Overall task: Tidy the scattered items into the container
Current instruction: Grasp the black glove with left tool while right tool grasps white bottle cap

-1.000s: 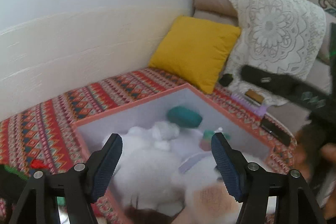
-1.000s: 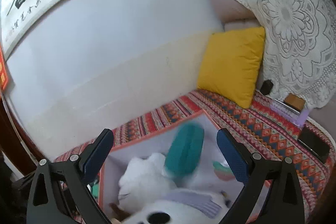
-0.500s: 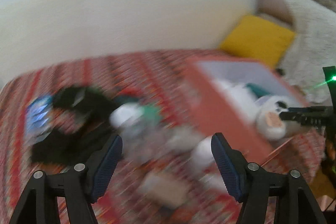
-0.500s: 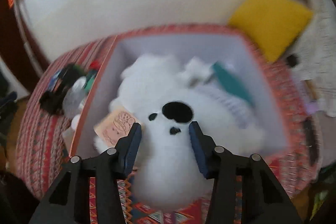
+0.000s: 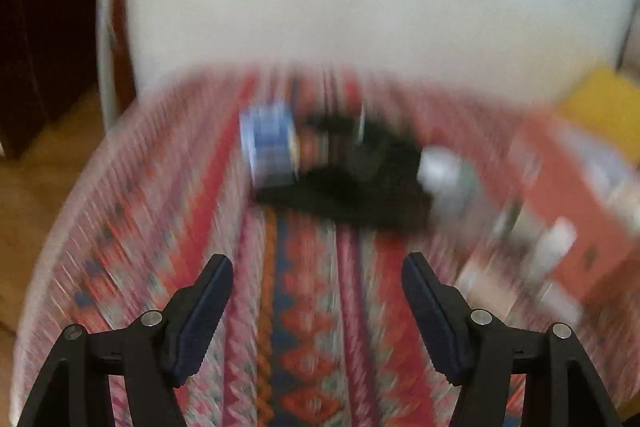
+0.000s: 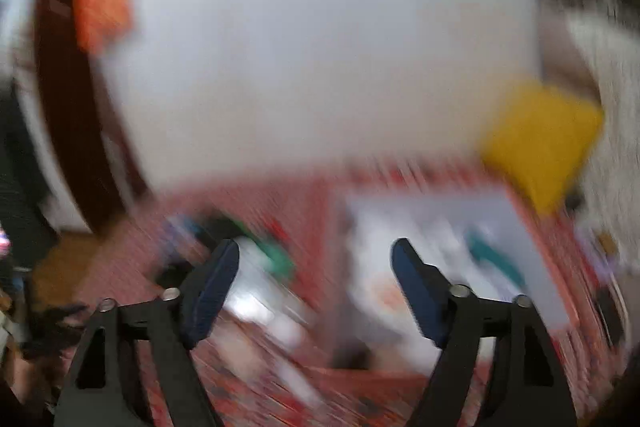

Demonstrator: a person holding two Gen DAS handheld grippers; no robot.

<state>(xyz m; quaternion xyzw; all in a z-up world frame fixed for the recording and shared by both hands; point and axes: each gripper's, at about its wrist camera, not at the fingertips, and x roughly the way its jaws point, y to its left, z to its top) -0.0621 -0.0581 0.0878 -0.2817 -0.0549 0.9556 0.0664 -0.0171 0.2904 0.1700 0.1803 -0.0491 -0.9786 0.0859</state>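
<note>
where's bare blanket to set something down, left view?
Free: the blanket strip ahead of the open left tool, short of the black item, and the stretch toward its left edge. Crowded: right side, blurred clutter against the box.
</note>
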